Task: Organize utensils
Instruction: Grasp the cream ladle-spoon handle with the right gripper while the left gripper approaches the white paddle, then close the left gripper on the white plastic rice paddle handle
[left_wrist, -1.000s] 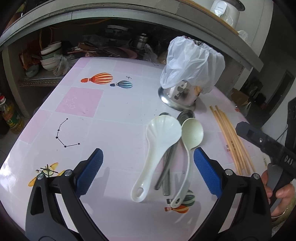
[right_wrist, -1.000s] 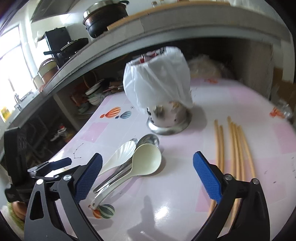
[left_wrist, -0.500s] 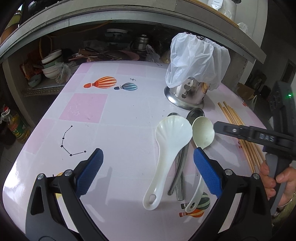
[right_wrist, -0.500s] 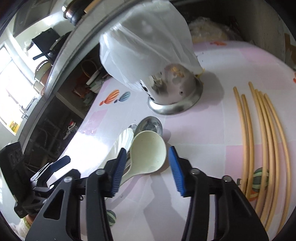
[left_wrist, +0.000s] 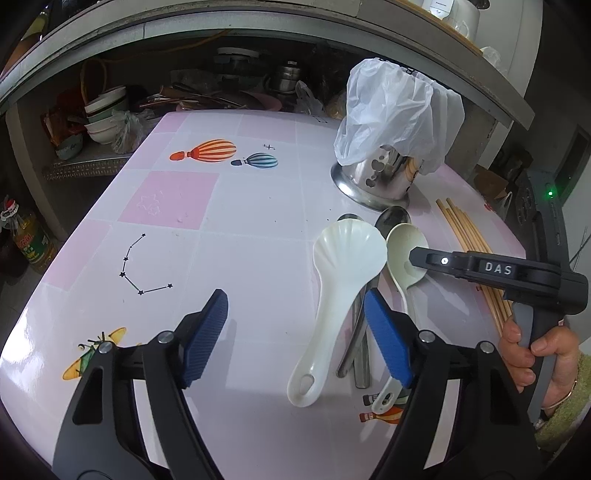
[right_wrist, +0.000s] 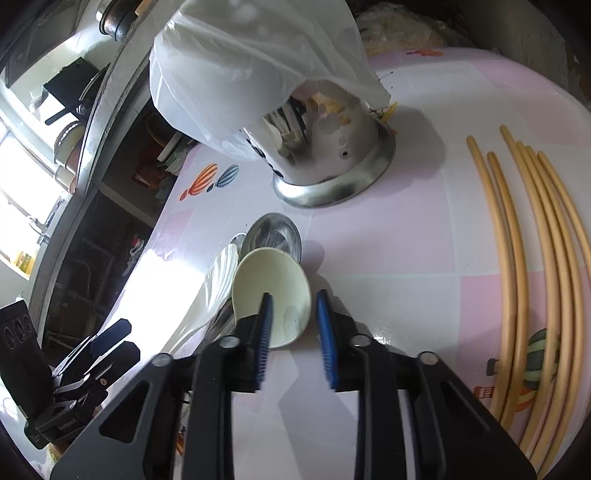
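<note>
The right gripper (right_wrist: 292, 325) sits low over the table (left_wrist: 258, 229) with the cream spoon's (right_wrist: 271, 295) bowl edge between its blue pads (right_wrist: 264, 325); its jaws have just been closing and stand narrow, yet a gap shows on the right pad's side, so they look not yet clenched on the rim. In the left wrist view that spoon (left_wrist: 404, 258) lies at about 3 o'clock from the picture's middle, its handle running down toward 5 o'clock, beside the white scalloped spoon (left_wrist: 343, 266) and over two metal spoons (left_wrist: 360, 332). The steel holder (left_wrist: 380, 177), capped by a plastic bag (left_wrist: 399, 118), stands at 1 o'clock, with the chopsticks (right_wrist: 535, 258) well apart to the right.

The left gripper (left_wrist: 295, 336) hovers above the table, jaws released and empty though they have just been closing a little, one pad close to the metal handles.

To do this well, I judge the grip should take the thin rim squarely so it does not pivot, then lift straight up to avoid dragging the neighbours. The bag may block the holder's mouth
</note>
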